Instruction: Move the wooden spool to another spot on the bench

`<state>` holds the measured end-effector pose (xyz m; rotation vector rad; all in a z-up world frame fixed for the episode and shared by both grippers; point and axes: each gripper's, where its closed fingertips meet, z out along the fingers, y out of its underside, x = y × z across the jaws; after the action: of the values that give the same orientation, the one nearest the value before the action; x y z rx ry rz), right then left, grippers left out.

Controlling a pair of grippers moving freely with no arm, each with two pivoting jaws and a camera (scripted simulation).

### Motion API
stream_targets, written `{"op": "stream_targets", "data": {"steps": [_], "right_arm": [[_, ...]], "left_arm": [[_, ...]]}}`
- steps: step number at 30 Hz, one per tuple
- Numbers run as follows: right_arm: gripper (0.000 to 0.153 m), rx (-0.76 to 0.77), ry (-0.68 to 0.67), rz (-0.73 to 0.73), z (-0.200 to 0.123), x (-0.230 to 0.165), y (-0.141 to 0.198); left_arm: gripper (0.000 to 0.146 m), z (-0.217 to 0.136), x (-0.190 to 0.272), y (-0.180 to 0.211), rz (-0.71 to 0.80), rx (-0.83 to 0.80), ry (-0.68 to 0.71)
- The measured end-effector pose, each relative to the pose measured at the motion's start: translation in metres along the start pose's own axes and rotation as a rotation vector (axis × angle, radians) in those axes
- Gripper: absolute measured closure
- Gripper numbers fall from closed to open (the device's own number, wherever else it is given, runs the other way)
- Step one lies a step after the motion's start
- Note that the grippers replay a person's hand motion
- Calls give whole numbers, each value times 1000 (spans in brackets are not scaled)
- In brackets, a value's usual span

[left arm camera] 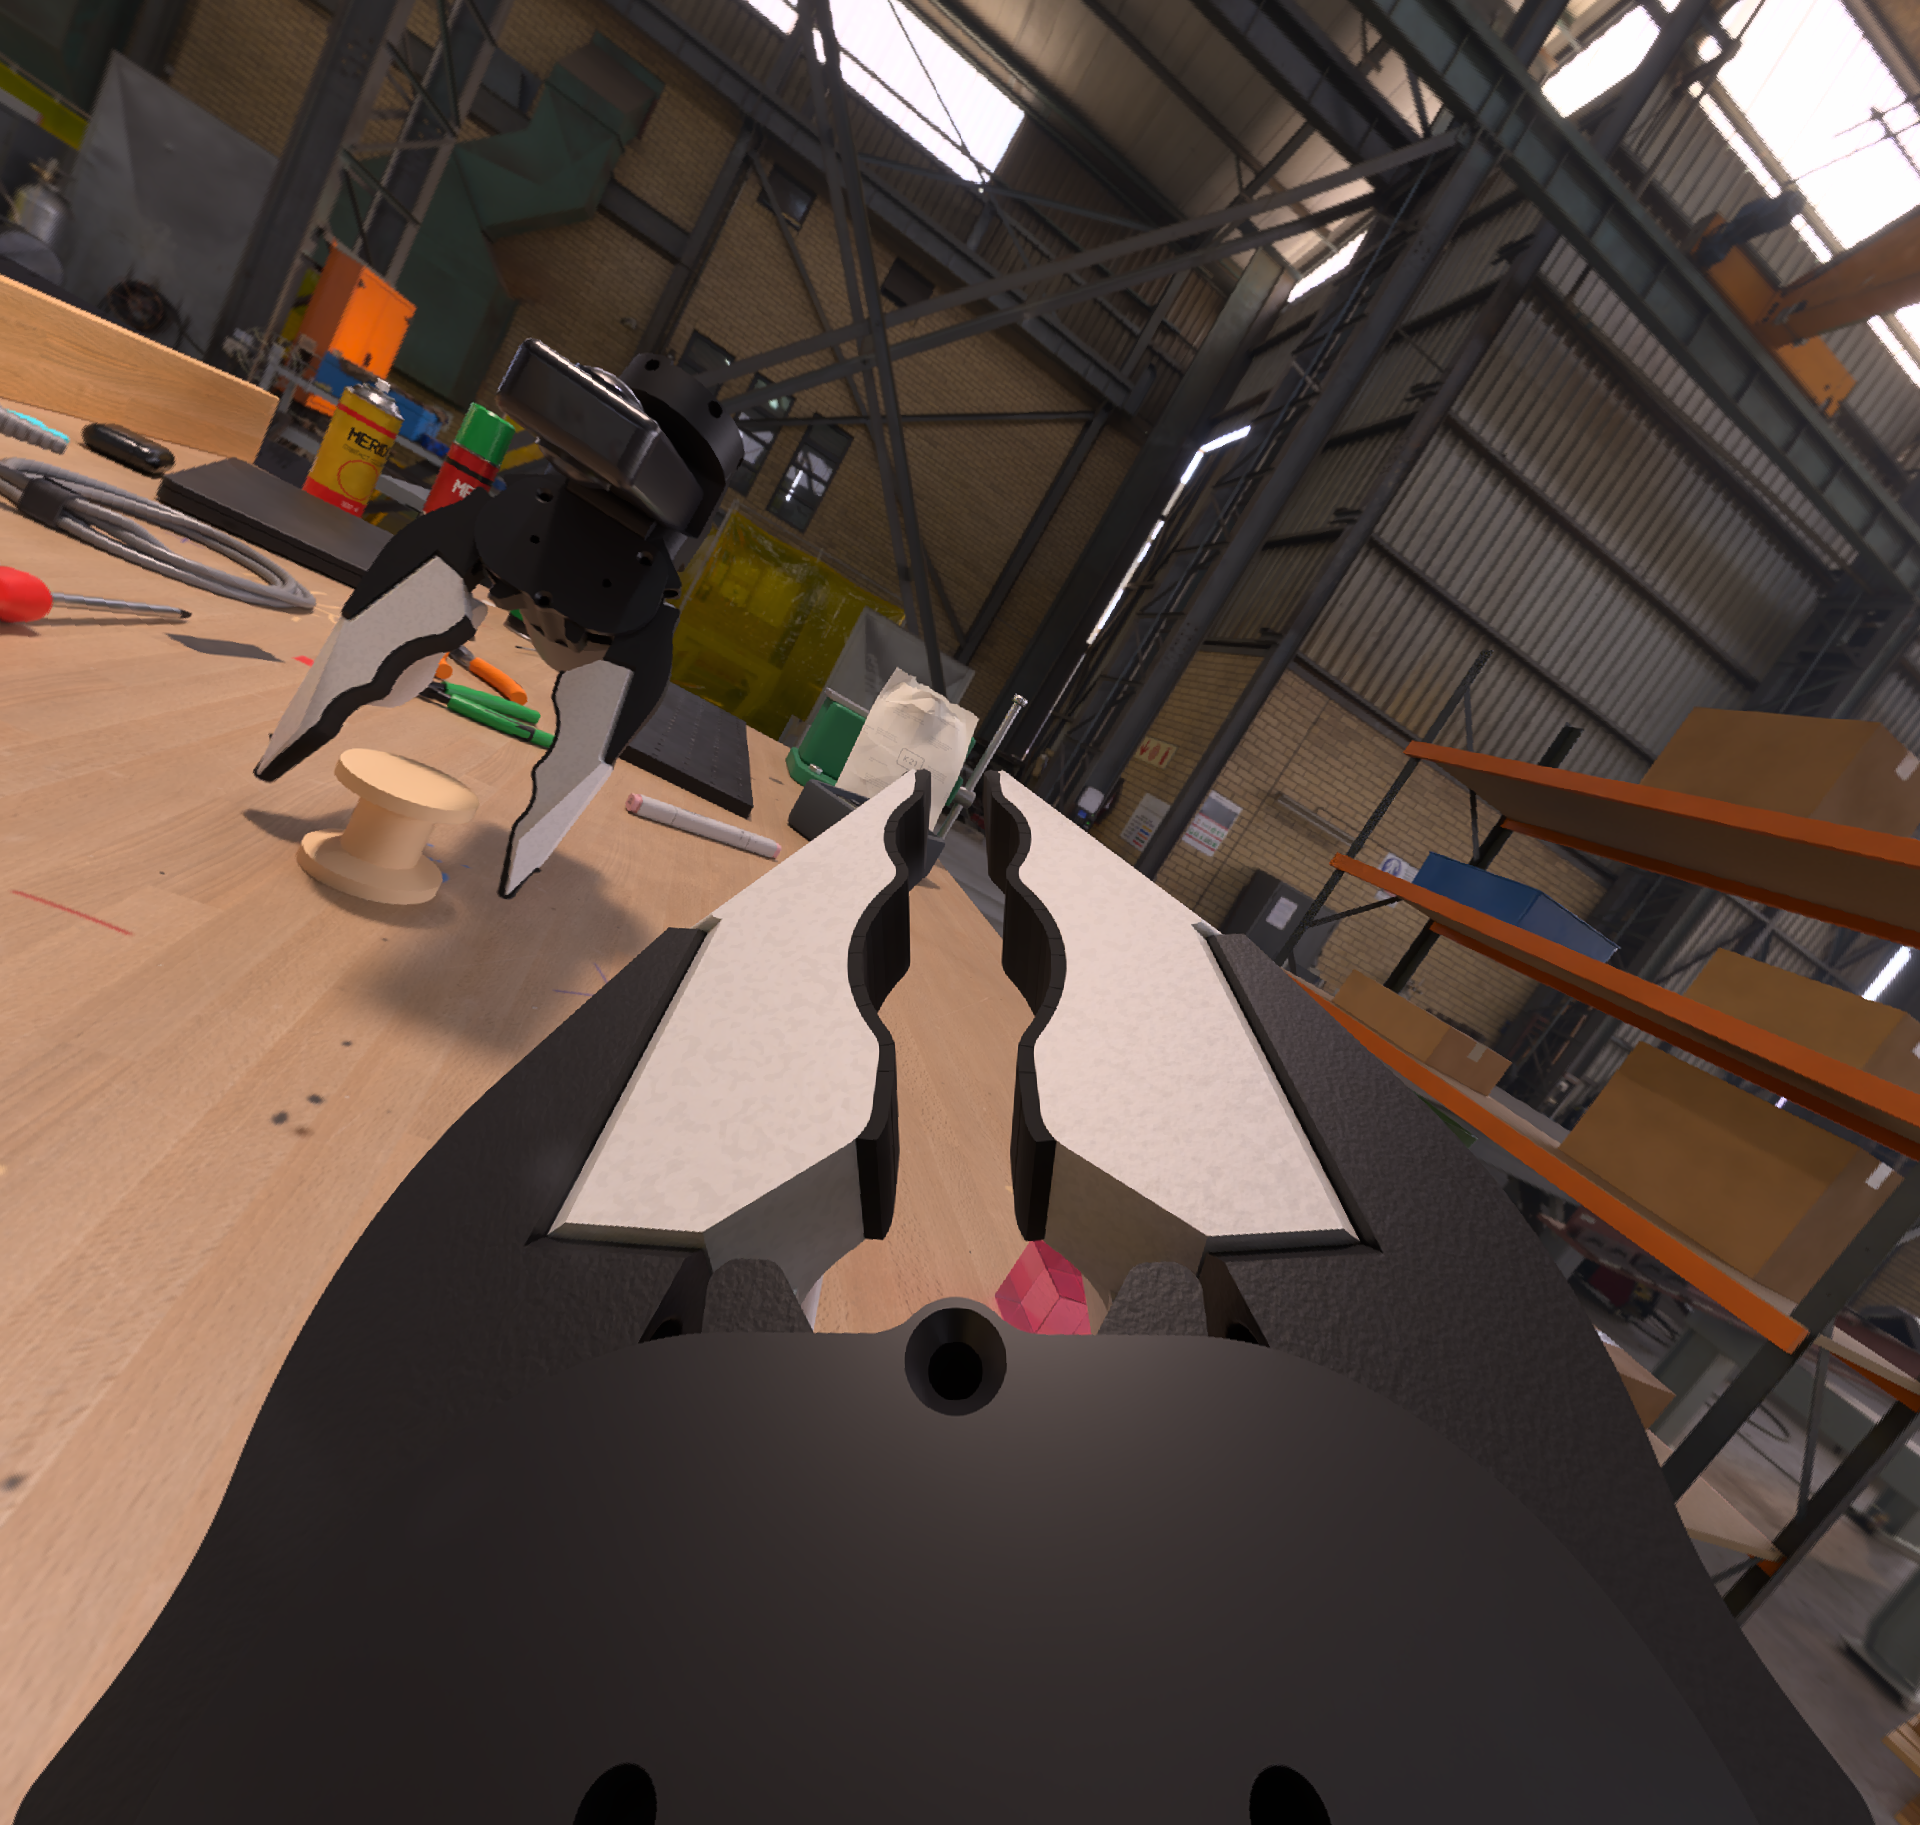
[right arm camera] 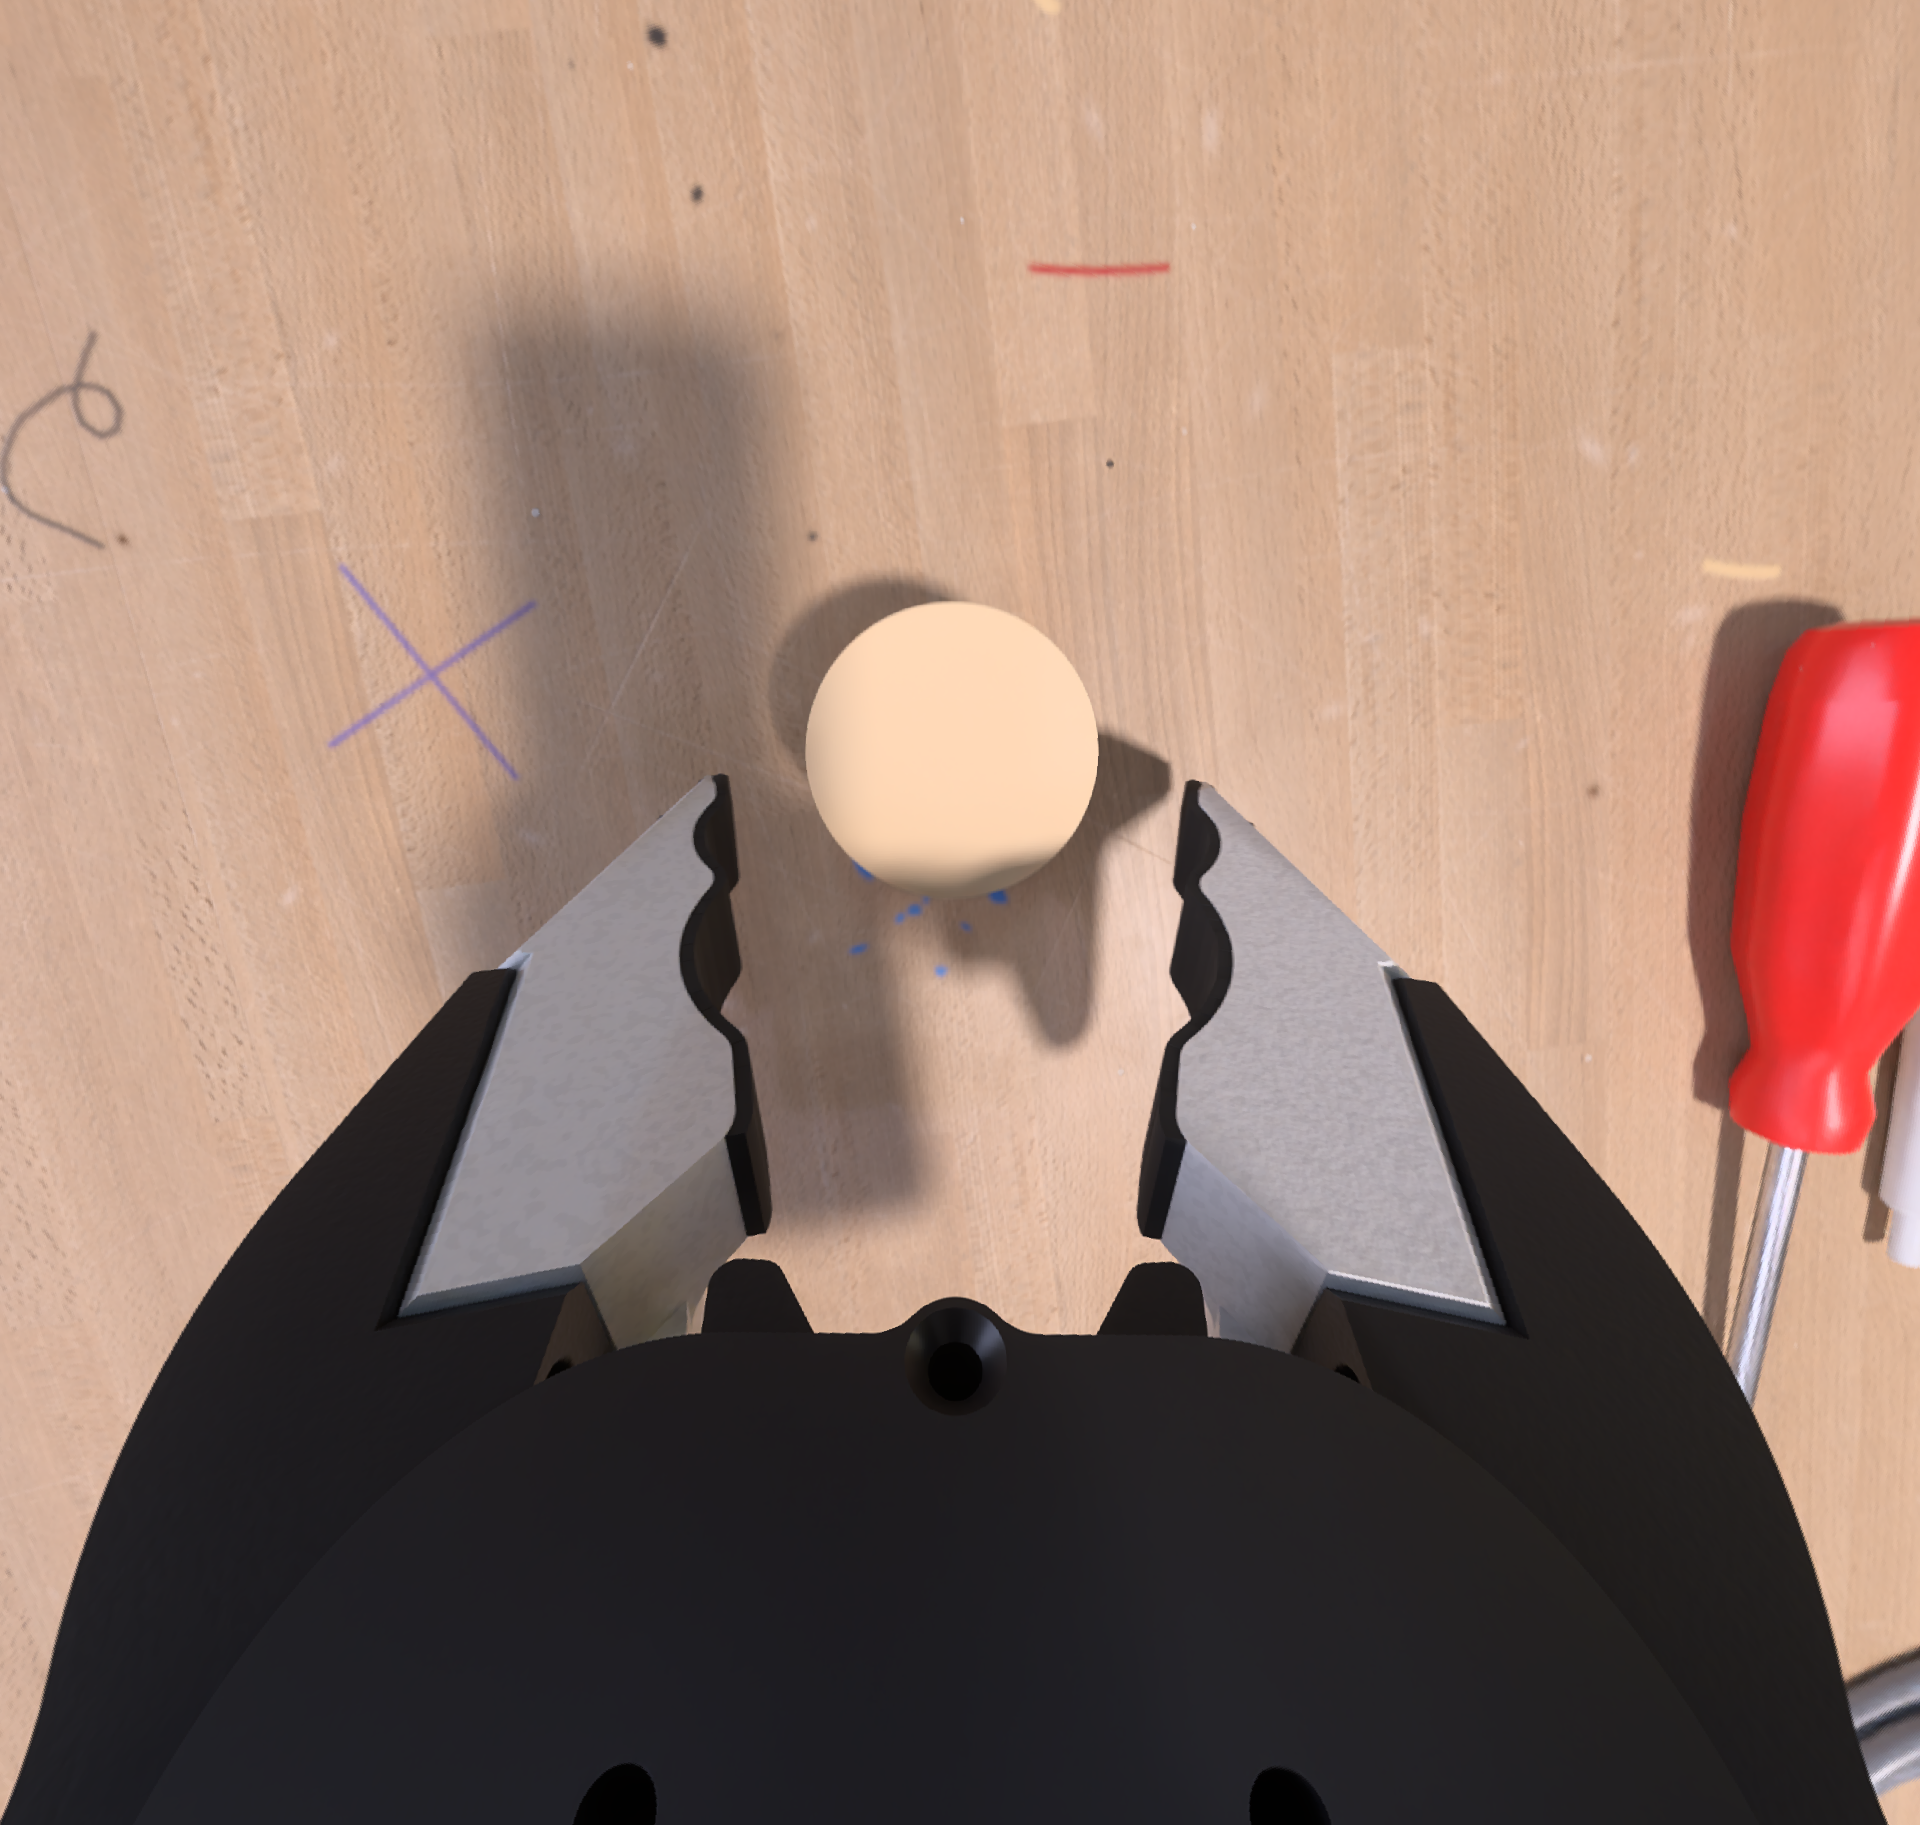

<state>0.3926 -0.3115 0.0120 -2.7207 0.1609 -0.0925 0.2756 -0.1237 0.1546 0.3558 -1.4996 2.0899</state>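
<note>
Your right gripper [right arm camera: 954, 807] hangs jaws-spread right over the upright wooden spool [right arm camera: 951, 745] on the worktop [right arm camera: 1351, 165] to straddle it, while your left gripper [left arm camera: 954, 788] idles off to the side, jaws only narrowly apart on nothing.

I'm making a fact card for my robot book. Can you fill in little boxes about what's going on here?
Thing to move: wooden spool, standing upright on the bench
Right hand-held gripper: open, above the spool, not touching it
Left hand-held gripper: nearly closed, holding nothing
Nearby: red screwdriver, spray cans, white marker
</note>
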Motion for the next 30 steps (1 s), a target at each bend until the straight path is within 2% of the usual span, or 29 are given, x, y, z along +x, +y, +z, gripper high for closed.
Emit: {"op": "stream_targets", "data": {"steps": [2,4,8,11,17,19,22,25,27,28,30], "right_arm": [[78,9,-6,-8,1,0,-4],[101,25,-9,-6,2,-1,-6],[101,48,24,-15,1,-5,-7],[101,80,-17,10,1,-17,-11],[101,88,-319,41,-6,-70,-16],[101,76,-351,9,-4,-82,-18],[101,71,-280,-36,-2,-84,-20],[81,99,-119,-80,-6,-80,-24],[79,100,7,-89,-10,-81,-24],[77,101,74,-56,-11,-80,-23],[73,103,208,116,-13,-79,-20]], "left_arm": [[136,0,1,-1,3,5,9],[136,0,1,-1,5,8,20],[136,1,0,2,-7,-1,28],[136,2,-1,4,-14,-8,33],[136,4,1,6,-9,-18,48],[136,4,3,6,-3,-20,56],[136,4,4,6,0,-23,60],[136,4,4,6,1,-21,59],[136,3,4,5,1,-16,60],[136,3,4,4,-1,-14,59],[136,4,4,4,-6,-10,59]]}}
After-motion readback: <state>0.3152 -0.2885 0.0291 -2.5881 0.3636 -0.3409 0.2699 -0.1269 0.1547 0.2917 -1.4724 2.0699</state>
